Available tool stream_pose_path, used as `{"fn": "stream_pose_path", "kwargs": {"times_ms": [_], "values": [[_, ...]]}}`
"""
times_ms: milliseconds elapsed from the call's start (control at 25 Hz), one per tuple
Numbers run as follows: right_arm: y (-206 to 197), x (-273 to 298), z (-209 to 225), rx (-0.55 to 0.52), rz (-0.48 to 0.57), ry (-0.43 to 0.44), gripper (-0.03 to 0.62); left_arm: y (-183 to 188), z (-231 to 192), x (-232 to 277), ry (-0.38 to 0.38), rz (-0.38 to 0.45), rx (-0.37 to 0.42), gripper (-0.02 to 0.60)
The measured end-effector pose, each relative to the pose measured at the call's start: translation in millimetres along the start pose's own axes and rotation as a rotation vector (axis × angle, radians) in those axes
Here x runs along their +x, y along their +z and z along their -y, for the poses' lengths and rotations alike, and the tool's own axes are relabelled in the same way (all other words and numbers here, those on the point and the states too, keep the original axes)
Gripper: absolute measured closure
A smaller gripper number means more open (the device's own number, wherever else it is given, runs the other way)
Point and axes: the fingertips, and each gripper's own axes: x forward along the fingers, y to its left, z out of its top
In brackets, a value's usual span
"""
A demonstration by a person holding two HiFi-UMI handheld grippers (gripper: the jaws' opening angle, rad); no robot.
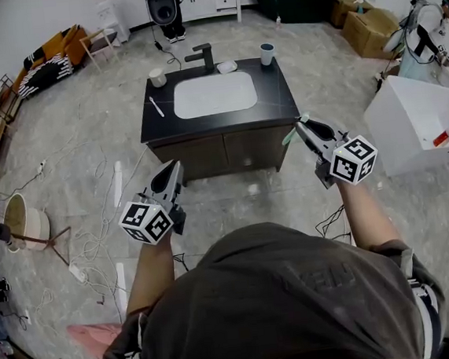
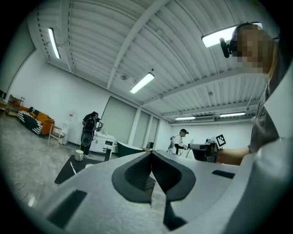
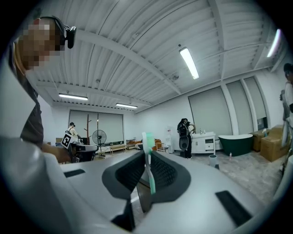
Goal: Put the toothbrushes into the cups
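Note:
A black vanity counter [image 1: 276, 99] with a white sink stands ahead of me. At its back left is a white cup [image 1: 157, 78], and a white toothbrush [image 1: 156, 106] lies on the counter near it. A blue-grey cup [image 1: 267, 53] stands at the back right. My right gripper [image 1: 300, 125] is shut on a green-and-white toothbrush [image 1: 290, 135], held upright between the pads [image 3: 147, 157], in front of the counter's right corner. My left gripper [image 1: 177, 167] hovers before the counter's left front, its jaws [image 2: 151, 154] shut on nothing. The left gripper view shows the white cup [image 2: 79, 155] and lying toothbrush [image 2: 73, 167].
A black faucet [image 1: 202, 57] and a soap dish [image 1: 227, 66] sit behind the sink. A white box [image 1: 416, 121] stands to the right, cables and a bucket [image 1: 25, 221] on the floor to the left. A person [image 1: 164, 7] stands far behind the vanity.

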Motion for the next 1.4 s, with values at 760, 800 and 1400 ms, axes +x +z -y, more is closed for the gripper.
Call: {"fn": "stream_pose_path", "kwargs": {"times_ms": [760,800,1400], "values": [[4,-55,88,0.007,0.017,0.056,0.563,-15,72,81,0.029,0.002,0.018,0.575],[3,-52,89,0.009,0.016,0.056,0.563,-15,68,83,0.03,0.001,0.018,0.575],[17,134,112,-0.017,0.017,-0.069,0.563,25,-133,164,-0.119,0.015,0.015,0.575]]}}
